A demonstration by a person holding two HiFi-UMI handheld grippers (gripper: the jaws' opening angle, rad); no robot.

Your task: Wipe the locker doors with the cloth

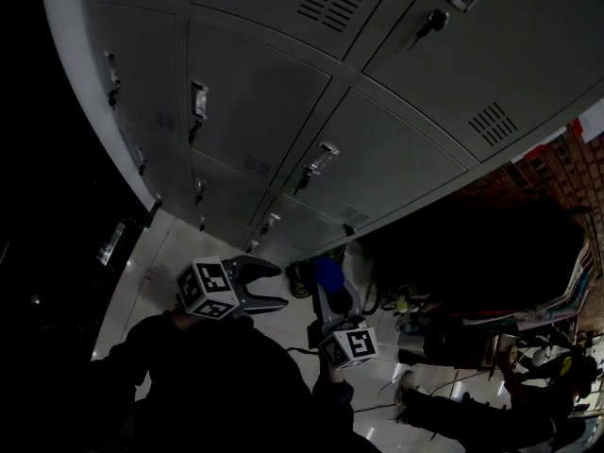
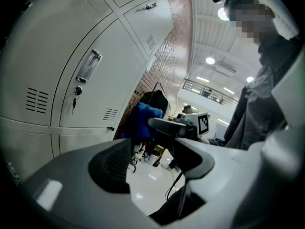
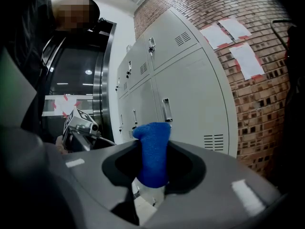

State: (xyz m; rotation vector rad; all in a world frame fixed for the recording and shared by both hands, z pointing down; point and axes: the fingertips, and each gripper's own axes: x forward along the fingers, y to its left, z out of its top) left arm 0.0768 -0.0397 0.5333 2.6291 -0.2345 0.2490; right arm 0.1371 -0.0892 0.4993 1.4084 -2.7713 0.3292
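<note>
Cloth: the blue cloth (image 3: 153, 149) stands pinched between the jaws of the right gripper (image 3: 153, 168). Its folded end sticks out past the tips, probably so that soft fabric rather than plastic meets the metal.
Right gripper: closed narrow on the cloth and aimed at the locker doors (image 3: 190, 94) ahead of it. It is clear of them, so no wiping contact is made yet.
Left gripper: the left gripper (image 2: 157, 168) has its jaws wide apart with nothing between them. It is held just beside the right one, likely kept free and out of the cloth's path.
Door faces: flat grey panels lie ahead of and above both grippers and give long, unbroken room for strokes.
Edges: each door carries a handle (image 1: 322, 158) and vent slots, and some have a hanging key (image 2: 75, 93). These stick out and could catch the cloth. Beyond the last door, to the right gripper's right, is a brick wall (image 3: 269, 109).
Open room: bare floor (image 1: 175, 253) lies below the grippers, with floor clutter (image 1: 415, 305) off to the right.
</note>
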